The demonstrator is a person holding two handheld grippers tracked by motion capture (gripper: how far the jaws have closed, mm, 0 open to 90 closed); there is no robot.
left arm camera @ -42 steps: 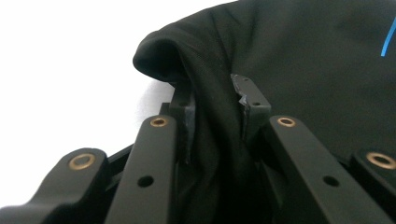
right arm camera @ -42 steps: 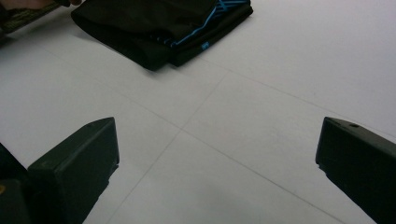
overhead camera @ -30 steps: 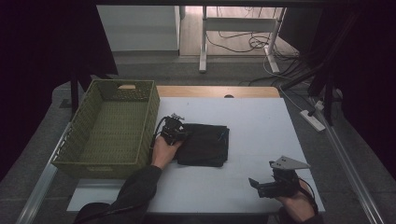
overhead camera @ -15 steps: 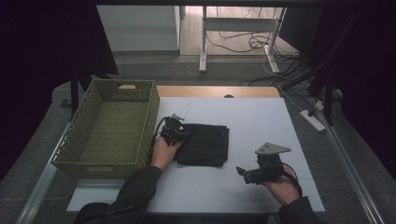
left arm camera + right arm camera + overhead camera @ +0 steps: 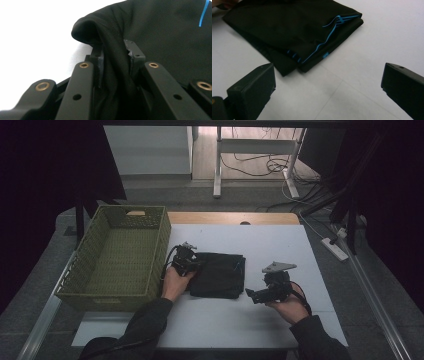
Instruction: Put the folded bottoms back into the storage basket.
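High view: folded black garment [image 5: 218, 275] at table [image 5: 280, 240] centre, green basket [image 5: 120, 255] at 9 o'clock. Left gripper [image 5: 113, 53] pinches garment's edge fold; right gripper [image 5: 328, 85] gapes wide near blue-trimmed corner. Soft, light, limp; likely best pinched at edges.

A folded black garment [image 5: 218, 275] with blue trim lies flat on the white table [image 5: 280, 242], beside the green basket [image 5: 120, 255].
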